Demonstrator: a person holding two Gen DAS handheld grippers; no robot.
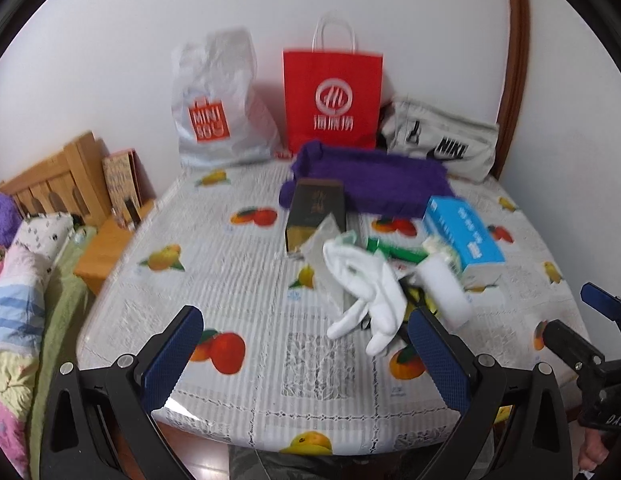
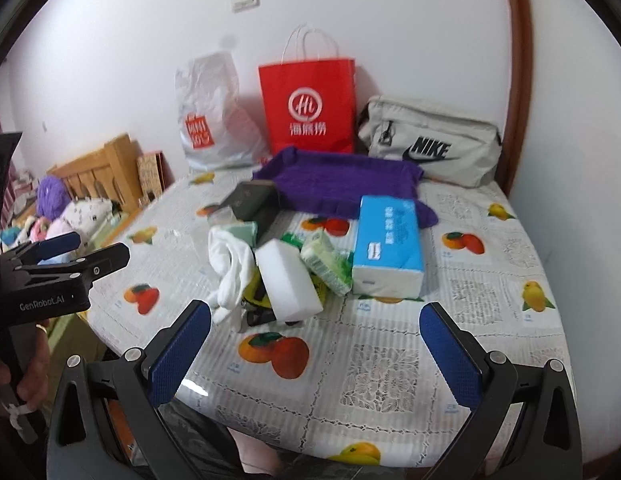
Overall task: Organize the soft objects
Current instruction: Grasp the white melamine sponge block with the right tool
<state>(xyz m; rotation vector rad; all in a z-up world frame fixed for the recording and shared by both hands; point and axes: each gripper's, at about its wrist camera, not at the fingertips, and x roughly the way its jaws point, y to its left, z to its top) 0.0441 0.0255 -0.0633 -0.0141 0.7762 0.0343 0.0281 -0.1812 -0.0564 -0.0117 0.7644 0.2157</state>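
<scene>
A pile sits mid-table: white socks (image 1: 366, 292) (image 2: 232, 266), a white sponge block (image 1: 444, 294) (image 2: 286, 280), a blue tissue pack (image 1: 462, 232) (image 2: 388, 240), green tissue packets (image 2: 324, 260) and a dark box (image 1: 316, 210) (image 2: 250, 202). A purple towel (image 1: 374, 180) (image 2: 342, 184) lies behind them. My left gripper (image 1: 306, 354) is open and empty over the table's near edge, the socks just beyond its right finger. My right gripper (image 2: 316, 354) is open and empty, short of the sponge.
A Miniso plastic bag (image 1: 214, 108) (image 2: 208, 120), a red paper bag (image 1: 332, 100) (image 2: 308, 108) and a grey Nike pouch (image 1: 442, 140) (image 2: 426, 140) stand along the wall. A bed with bedding (image 1: 18, 280) and a wooden headboard (image 1: 54, 180) lie to the left.
</scene>
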